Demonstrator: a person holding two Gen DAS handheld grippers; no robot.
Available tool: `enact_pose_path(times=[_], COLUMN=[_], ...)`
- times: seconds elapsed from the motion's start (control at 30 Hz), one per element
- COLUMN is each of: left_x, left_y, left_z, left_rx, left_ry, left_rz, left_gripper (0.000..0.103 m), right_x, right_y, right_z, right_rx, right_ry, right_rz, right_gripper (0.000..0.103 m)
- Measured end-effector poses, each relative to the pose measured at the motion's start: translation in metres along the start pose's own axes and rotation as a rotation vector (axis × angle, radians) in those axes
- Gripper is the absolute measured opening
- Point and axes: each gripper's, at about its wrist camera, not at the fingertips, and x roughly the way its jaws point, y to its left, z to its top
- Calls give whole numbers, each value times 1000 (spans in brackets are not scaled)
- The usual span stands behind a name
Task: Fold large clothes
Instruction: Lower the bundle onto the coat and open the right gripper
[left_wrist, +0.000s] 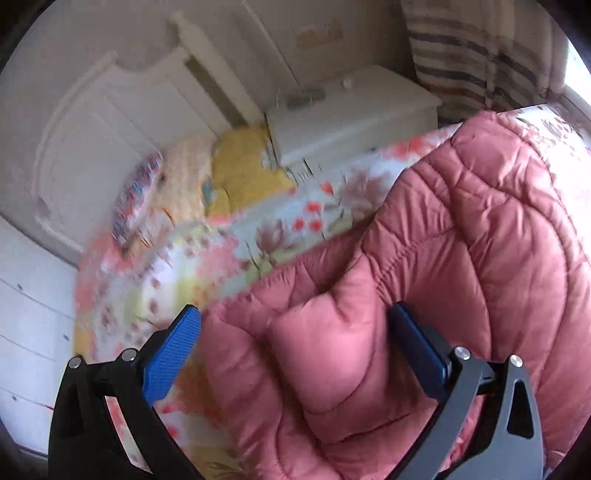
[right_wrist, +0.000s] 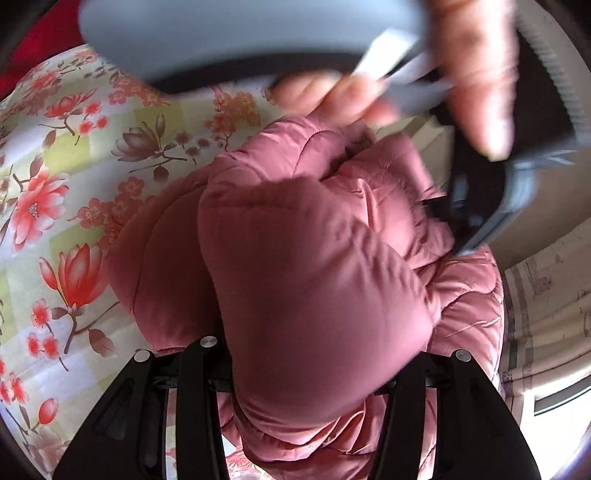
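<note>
A pink quilted puffer jacket (left_wrist: 461, 236) lies on a bed with a flowered sheet (left_wrist: 280, 221). My left gripper (left_wrist: 295, 332) is open, its blue pads (left_wrist: 173, 350) on either side of a puffy fold of the jacket, not closed on it. In the right wrist view the jacket (right_wrist: 314, 258) fills the middle and covers my right gripper (right_wrist: 314, 354); its fingertips are hidden under a thick fold that bulges up between the black finger arms. The other hand and the left gripper's body (right_wrist: 480, 110) are blurred at the top right.
A white headboard (left_wrist: 110, 129) and pillows (left_wrist: 207, 177) are at the far left. A white nightstand (left_wrist: 351, 114) stands beside the bed, a striped curtain (left_wrist: 472, 55) behind it. Flowered sheet (right_wrist: 74, 184) lies bare left of the jacket.
</note>
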Motion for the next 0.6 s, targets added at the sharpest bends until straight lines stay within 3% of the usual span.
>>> enact_pose_path(times=[0.13,0.17,0.23,0.3,0.37,0.5,0.6], left_x=[16,19,23,24,25,27,27], left_y=[11,12,15,21,24,28,29], left_z=[-12,-15,-19,-22,-25,-29,-30], left_rx=[-23,-16,-19,-23,-15,-32,-40], left_ry=[13,7,-4,-18,-39,-64,-74], left_rz=[-55,-56,-67,-93,-108,-137,-148], left_gripper=[101,101,101,101,101,101,101], right_x=[-21,-35,-65,-102,-121,-111,-81], right_y=[-7,-16,-39,-78,-110,-143,-135], right_z=[-11,-14,-20,-34,-45,-59,-56], right_rx=[8,38,142,275,353,409,413], right_ry=[-65,-99,-171,-266,-298,-195,-122], right_rz=[34,90,248,350,326,156,200], right_gripper=[52,55,74,75,76,76,76])
